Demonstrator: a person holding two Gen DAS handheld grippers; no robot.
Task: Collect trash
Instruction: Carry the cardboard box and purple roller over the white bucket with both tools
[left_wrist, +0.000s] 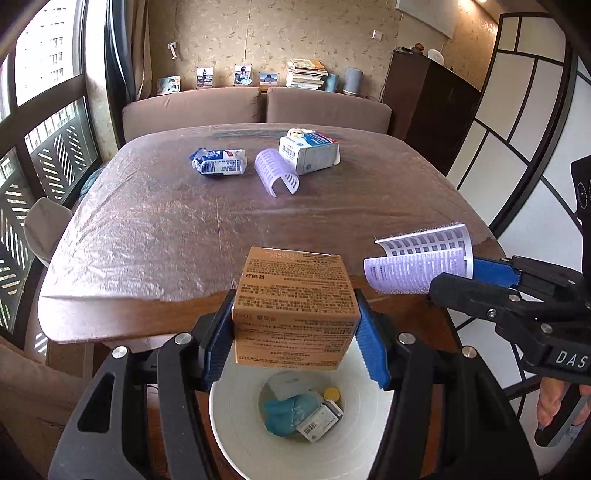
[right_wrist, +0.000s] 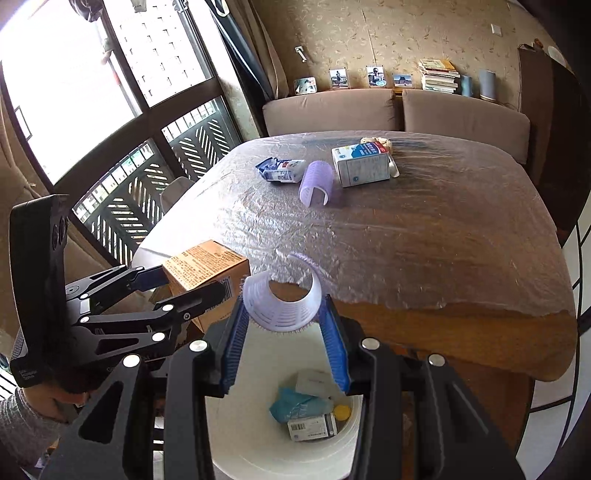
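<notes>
My left gripper (left_wrist: 295, 328) is shut on a brown cardboard box (left_wrist: 295, 306) and holds it above a white trash bin (left_wrist: 236, 424). My right gripper (right_wrist: 284, 332) is shut on a curved lilac plastic piece (right_wrist: 280, 302), also above the bin (right_wrist: 251, 435). The bin holds several discarded items. On the far part of the table lie a blue-white wrapper (left_wrist: 219, 162), a second lilac plastic piece (left_wrist: 277, 173) and a white-blue carton (left_wrist: 308, 153). The box also shows in the right wrist view (right_wrist: 203, 266), and the held lilac piece in the left wrist view (left_wrist: 421, 262).
The wooden table (left_wrist: 177, 236) has a clear plastic cover. A brown sofa (left_wrist: 255, 107) stands behind it, with books and photos on a ledge. Windows are at the left, a dark cabinet (left_wrist: 432, 99) and a screen at the right. A chair (left_wrist: 44, 225) sits at the table's left side.
</notes>
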